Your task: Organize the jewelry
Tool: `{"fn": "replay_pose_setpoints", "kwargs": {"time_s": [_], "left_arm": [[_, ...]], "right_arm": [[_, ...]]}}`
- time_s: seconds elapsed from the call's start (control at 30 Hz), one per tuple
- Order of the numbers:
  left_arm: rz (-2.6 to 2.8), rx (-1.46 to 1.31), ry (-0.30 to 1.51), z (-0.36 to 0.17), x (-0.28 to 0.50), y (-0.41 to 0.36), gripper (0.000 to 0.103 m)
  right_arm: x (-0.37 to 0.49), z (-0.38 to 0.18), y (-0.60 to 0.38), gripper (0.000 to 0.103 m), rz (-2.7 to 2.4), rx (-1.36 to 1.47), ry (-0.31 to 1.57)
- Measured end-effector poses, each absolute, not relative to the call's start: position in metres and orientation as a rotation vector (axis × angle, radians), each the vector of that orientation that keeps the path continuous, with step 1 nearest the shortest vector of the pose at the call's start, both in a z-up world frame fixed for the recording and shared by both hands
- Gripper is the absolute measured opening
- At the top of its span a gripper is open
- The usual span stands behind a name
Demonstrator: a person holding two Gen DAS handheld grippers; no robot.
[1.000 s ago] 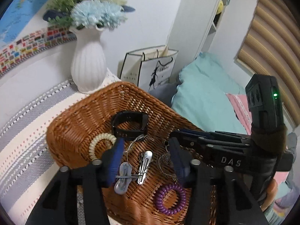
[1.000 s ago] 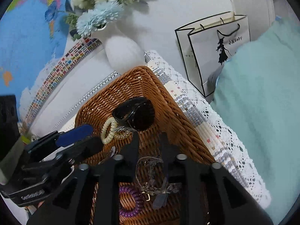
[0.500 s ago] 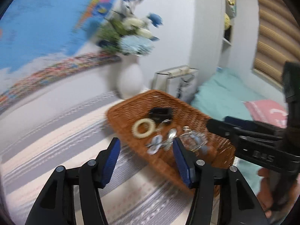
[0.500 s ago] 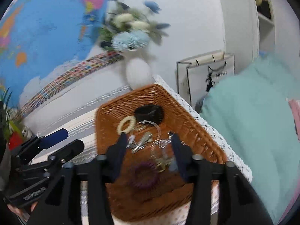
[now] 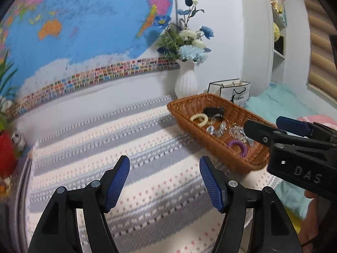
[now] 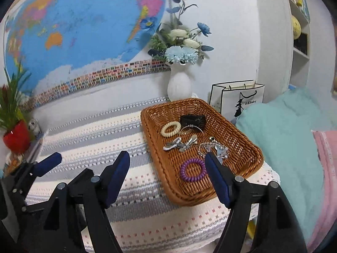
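Ahead and right of both empty, opening grippers sat the wicker basket (image 6: 248,147) of jewelry, long axis running away, nearer the right gripper (image 6: 166,172) than the left gripper (image 5: 164,179).

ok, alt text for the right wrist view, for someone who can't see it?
Right gripper, jaws opening and empty, hangs over a striped tablecloth beside a wicker basket holding a purple coil hair tie, cream coil tie, silver clips, a chain and a black item. Behind: white flower vase, world map. Left gripper shows at lower left.
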State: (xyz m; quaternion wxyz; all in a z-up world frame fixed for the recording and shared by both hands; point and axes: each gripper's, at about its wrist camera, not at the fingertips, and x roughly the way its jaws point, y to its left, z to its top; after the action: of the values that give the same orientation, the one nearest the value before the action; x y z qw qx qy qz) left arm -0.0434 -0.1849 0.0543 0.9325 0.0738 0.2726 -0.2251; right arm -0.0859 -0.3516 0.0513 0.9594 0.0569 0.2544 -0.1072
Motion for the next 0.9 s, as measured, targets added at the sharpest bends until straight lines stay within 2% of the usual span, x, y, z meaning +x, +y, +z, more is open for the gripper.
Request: {"fn": "replay_pose_setpoints", "kwargs": {"time_s": [0.9], "left_arm": [[-0.388,0.195,0.596,0.034,-0.043,-0.181,0.070]], "right_arm": [[-0.081,0.021,-0.358,0.076,-0.228,0.163,0.601]]}}
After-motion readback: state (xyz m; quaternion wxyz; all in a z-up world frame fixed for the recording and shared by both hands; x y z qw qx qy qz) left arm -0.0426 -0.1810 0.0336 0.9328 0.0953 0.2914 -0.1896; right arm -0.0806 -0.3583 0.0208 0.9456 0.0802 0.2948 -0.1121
